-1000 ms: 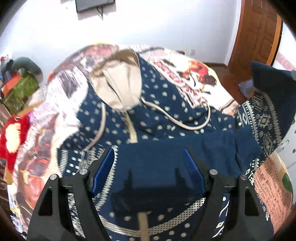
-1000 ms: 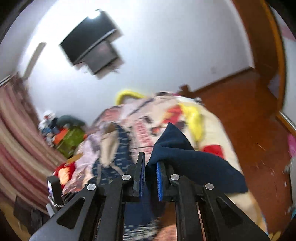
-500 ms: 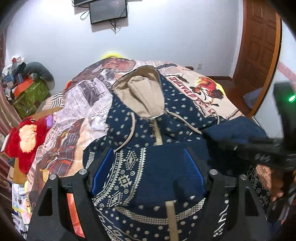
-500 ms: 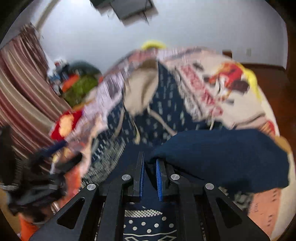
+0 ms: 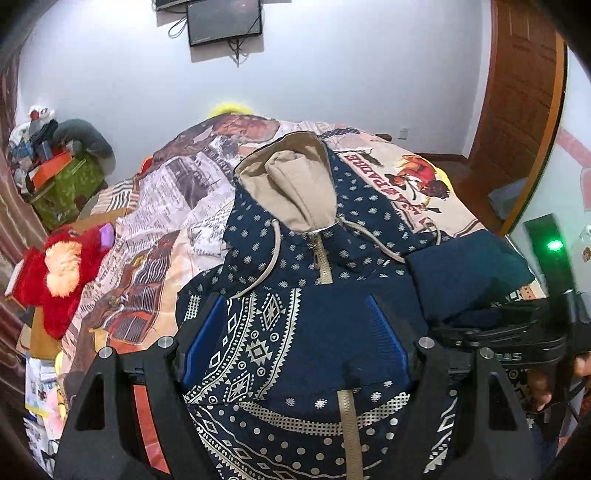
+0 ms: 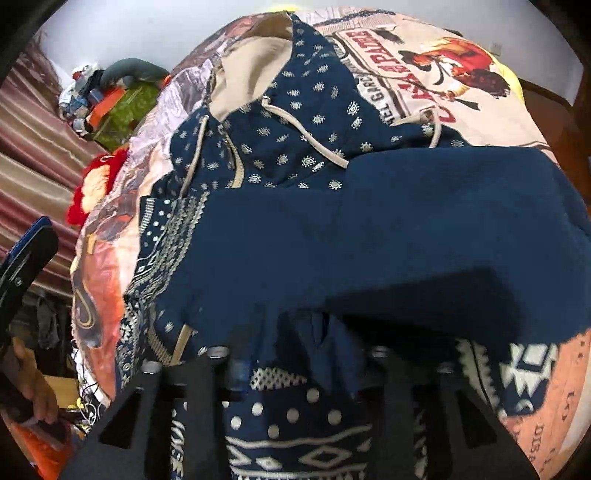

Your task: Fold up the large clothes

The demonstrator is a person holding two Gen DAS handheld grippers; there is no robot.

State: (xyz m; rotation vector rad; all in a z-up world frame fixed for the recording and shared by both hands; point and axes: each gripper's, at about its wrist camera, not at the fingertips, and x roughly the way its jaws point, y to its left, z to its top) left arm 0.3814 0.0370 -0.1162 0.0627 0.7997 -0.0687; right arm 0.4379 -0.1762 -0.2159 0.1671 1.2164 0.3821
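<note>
A navy hoodie (image 5: 295,258) with cream patterns and a beige-lined hood (image 5: 295,192) lies face up on the bed. Its plain navy sleeve (image 6: 388,229) is folded across the chest. My right gripper (image 6: 299,354) points down at the sleeve's near edge. Its jaws are opening, and loose sleeve cloth drapes over and between the fingertips, partly hiding them. In the left wrist view its black frame (image 5: 509,341) lies at the fold's right side. My left gripper (image 5: 295,332) hovers open above the hoodie's lower front, nothing between its blue pads (image 5: 207,332).
A printed bedspread (image 5: 177,206) covers the bed. A red plush toy (image 5: 62,273) and a green box of clutter (image 5: 66,184) sit at the left. A screen (image 5: 225,20) hangs on the far wall, and a wooden door (image 5: 517,110) stands at the right.
The right gripper came down with the navy sleeve, laid it across the hoodie's front, and its jaws have parted. The left gripper drew back a little, still open.
</note>
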